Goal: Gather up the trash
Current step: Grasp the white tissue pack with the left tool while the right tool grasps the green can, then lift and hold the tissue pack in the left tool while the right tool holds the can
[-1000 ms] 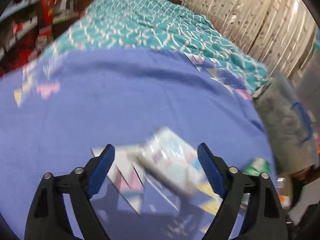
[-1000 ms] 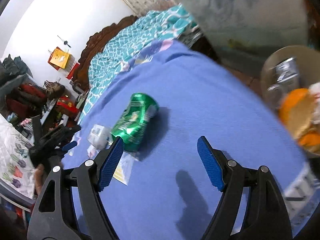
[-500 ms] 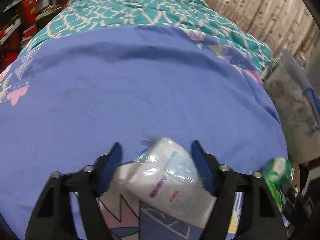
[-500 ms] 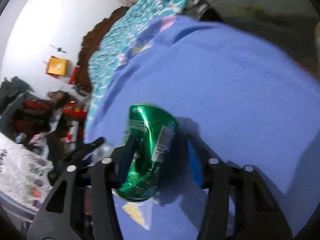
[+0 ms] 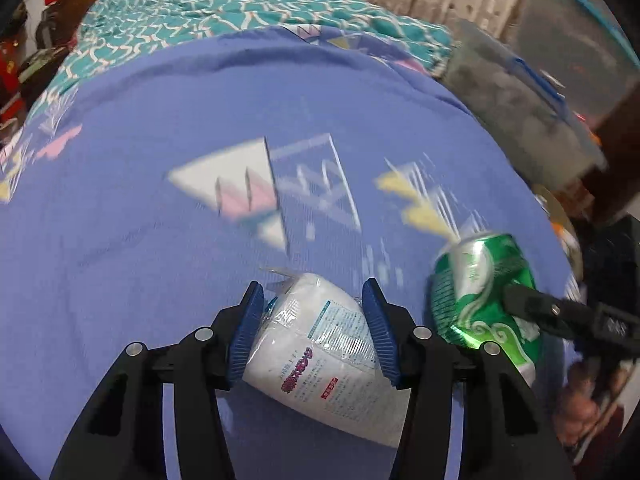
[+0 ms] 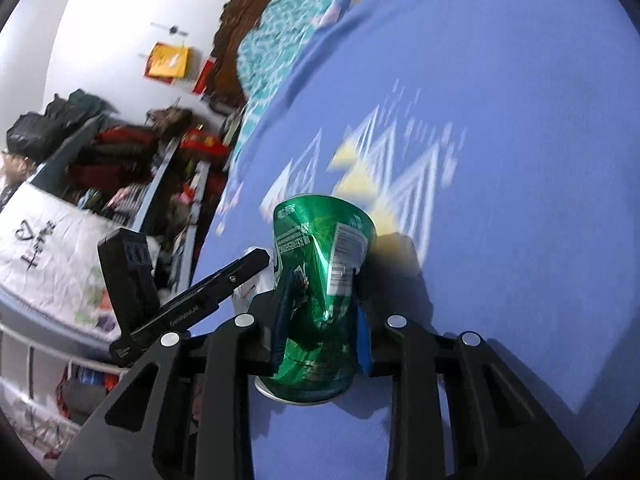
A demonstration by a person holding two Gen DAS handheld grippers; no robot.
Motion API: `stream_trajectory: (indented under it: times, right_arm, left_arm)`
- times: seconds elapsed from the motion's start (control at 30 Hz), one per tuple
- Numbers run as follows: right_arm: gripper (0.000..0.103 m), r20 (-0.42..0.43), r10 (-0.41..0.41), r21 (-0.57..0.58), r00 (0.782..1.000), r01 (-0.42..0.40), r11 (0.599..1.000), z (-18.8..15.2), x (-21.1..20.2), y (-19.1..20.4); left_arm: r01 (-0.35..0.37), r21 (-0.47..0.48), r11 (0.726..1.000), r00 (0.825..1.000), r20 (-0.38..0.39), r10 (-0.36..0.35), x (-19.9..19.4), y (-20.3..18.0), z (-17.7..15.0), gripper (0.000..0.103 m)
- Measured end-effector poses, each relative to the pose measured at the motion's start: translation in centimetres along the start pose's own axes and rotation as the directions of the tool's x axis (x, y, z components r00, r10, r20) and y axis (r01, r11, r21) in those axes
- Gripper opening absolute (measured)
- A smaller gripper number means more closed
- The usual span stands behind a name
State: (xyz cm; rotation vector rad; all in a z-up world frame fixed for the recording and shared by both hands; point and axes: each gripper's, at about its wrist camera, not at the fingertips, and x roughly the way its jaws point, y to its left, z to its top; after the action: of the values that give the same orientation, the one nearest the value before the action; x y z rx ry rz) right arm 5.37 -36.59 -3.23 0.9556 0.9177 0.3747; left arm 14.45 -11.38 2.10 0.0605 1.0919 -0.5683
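Two pieces of trash gripped at once. The white plastic-wrapped packet (image 5: 320, 344) sits between the blue pads of the left gripper (image 5: 316, 336), whose jaws have just been closing; both pads meet the wrapper's sides, so the packet reads as pinched, lying at the near edge of the blue bedsheet (image 5: 200, 128). The crushed green can (image 6: 320, 280) stands upright between the pads of the right gripper (image 6: 320, 316), whose jaws have likewise just been closing and now press into its dented wall; in the left wrist view the same can (image 5: 484, 292) lies just right of the packet with a black finger across it. Progress, as a judgement: both items are secured but neither has yet reached a container, so carrying and dropping remain, and no other loose litter can be made out on the sheet. Outward, the sheet is open and flat toward the far side, where a teal patterned quilt (image 5: 224, 12) begins. The bed's right edge falls away close beside the can, toward a grey bin with a blue handle (image 5: 520, 96), a likely destination, though its contents are hidden. To the left, in the right wrist view, cluttered shelves (image 6: 132, 160) stand beyond the bed's edge. The two grippers nearly touch, so room between them is tight.
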Motion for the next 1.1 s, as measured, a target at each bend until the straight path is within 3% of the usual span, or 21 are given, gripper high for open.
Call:
stream_trajectory:
  times: [0.13, 0.23, 0.4, 0.5, 0.73, 0.93, 1.0, 1.1]
  right_arm:
    - [0.03, -0.078, 0.047, -0.015, 0.996, -0.048, 0.999, -4.6, 1.4, 2.0]
    - [0.03, -0.142, 0.087, -0.025, 0.986, -0.092, 0.995, -7.5, 3.4, 3.7]
    - [0.03, -0.204, 0.094, -0.074, 0.974, -0.111, 0.991, -10.6, 6.1, 6.2]
    - [0.03, -0.192, 0.069, -0.101, 0.979, -0.089, 0.991, -10.7, 6.3, 6.8]
    - [0.031, -0.162, 0.084, -0.034, 0.983, -0.091, 0.995, -11.1, 4.8, 5.1]
    - [0.053, -0.085, 0.047, -0.028, 0.995, -0.05, 0.998, -11.2, 1.6, 3.9]
    - [0.056, -0.067, 0.038, -0.03, 0.997, -0.04, 0.999, -11.2, 0.8, 3.7]
    - [0.056, -0.041, 0.016, -0.029, 0.999, -0.017, 0.999, -11.1, 0.0, 3.4]
  left_arm:
    - [0.036, -0.032, 0.999, 0.999, 0.026, -0.036, -3.4, 2.5, -3.2, 0.056]
    - [-0.01, -0.126, 0.992, 0.996, 0.085, 0.021, -5.9, 5.1, -4.7, 0.068]
    - [-0.044, -0.334, 0.942, 0.989, 0.117, 0.088, -8.6, 9.2, -7.1, 0.075]
    - [-0.039, -0.374, 0.927, 0.992, 0.097, 0.081, -8.9, 9.7, -8.0, 0.075]
    - [-0.055, -0.27, 0.961, 0.995, 0.066, 0.076, -7.1, 5.9, -6.8, 0.083]
    - [-0.11, -0.172, 0.979, 0.993, 0.02, 0.115, -4.0, 2.6, -5.7, 0.084]
    - [-0.149, -0.152, 0.977, 0.988, 0.007, 0.151, -3.0, 2.2, -5.8, 0.083]
    - [-0.213, -0.098, 0.972, 0.976, 0.034, 0.217, -2.8, 1.3, -6.2, 0.07]
